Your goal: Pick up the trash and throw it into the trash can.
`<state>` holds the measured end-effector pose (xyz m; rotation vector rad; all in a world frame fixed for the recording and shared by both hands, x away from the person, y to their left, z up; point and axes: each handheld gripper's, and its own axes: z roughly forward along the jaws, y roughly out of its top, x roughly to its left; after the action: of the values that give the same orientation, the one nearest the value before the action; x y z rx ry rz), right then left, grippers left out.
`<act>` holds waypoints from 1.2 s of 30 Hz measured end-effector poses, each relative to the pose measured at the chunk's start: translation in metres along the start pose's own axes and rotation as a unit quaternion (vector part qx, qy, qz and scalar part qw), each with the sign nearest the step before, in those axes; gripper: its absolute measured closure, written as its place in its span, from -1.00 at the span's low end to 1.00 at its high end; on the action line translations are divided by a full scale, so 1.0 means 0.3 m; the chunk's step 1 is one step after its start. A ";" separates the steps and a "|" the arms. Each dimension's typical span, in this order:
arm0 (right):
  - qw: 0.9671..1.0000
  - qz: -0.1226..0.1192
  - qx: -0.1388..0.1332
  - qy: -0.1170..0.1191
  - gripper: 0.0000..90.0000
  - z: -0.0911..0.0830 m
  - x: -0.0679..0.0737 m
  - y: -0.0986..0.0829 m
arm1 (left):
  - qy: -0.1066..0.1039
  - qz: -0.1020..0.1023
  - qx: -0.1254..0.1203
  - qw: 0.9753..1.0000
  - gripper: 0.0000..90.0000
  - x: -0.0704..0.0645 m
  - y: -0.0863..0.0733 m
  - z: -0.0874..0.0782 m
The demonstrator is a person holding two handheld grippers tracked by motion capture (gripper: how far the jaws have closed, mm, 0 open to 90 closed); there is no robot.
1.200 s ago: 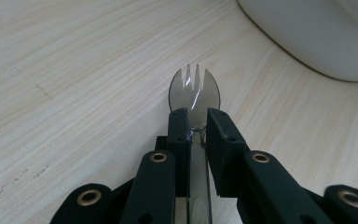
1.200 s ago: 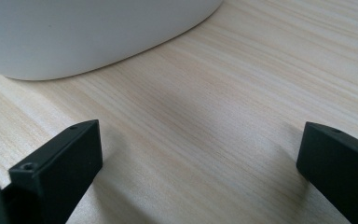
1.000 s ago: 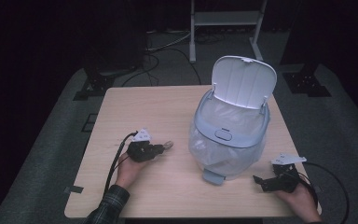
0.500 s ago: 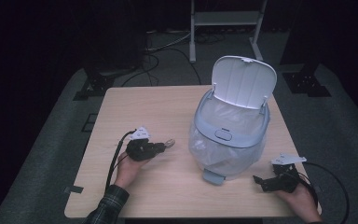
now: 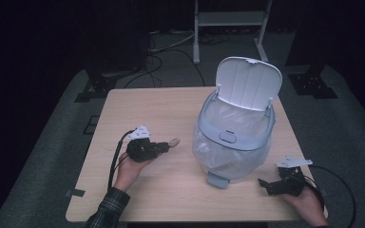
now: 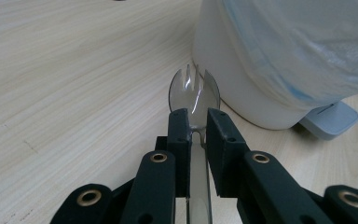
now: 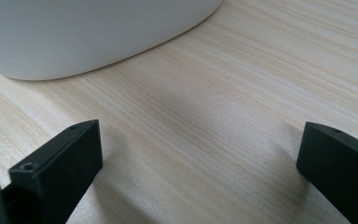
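A clear plastic spork [image 6: 195,93] [image 5: 173,142] is clamped by its neck in my left gripper [image 6: 196,122] [image 5: 164,146], head pointing toward the bin. The white and pale-blue pedal bin [image 5: 235,137] stands right of the table's middle, lid [image 5: 248,84] raised, lined with a clear bag [image 6: 303,42]. The spork head is a short way left of the bin's wall [image 6: 233,60], above the table. My right gripper [image 7: 200,154] [image 5: 264,185] rests low near the front right edge, jaws wide apart with bare wood between them, just right of the bin's base [image 7: 84,32].
The bin's pedal [image 5: 218,179] [image 6: 328,120] sticks out toward the front edge. The wooden table [image 5: 142,109] has bare room at the left and back. Cables trail from both grippers. A white stand [image 5: 228,19] and dark floor lie beyond the table.
My left gripper with the spork has shifted slightly right, closer to the bin. The right gripper has stayed put.
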<state>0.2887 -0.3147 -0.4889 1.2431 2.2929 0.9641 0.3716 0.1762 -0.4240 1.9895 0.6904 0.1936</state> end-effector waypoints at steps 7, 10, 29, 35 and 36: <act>1.000 0.000 0.000 0.000 -1.00 0.000 0.000 0.000 | -0.010 0.003 -0.012 1.000 0.77 -0.015 0.032 -0.017; 1.000 0.000 0.000 0.000 -1.00 0.000 0.000 0.000 | -0.015 0.005 -0.021 1.000 0.77 -0.022 0.048 -0.026; 1.000 0.000 0.000 0.000 -1.00 0.000 0.000 0.000 | -0.044 0.013 -0.045 0.998 0.77 -0.049 0.151 -0.068; 1.000 0.000 0.000 0.000 -1.00 0.000 0.000 0.000 | -0.051 0.018 -0.061 0.997 0.77 -0.059 0.193 -0.087; 1.000 0.000 0.000 0.000 -1.00 0.000 0.000 0.000 | -0.052 0.017 -0.064 0.996 0.77 -0.062 0.199 -0.089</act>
<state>0.2887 -0.3146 -0.4889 1.2433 2.2929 0.9642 0.3685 0.1652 -0.3570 1.8759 0.5643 0.1492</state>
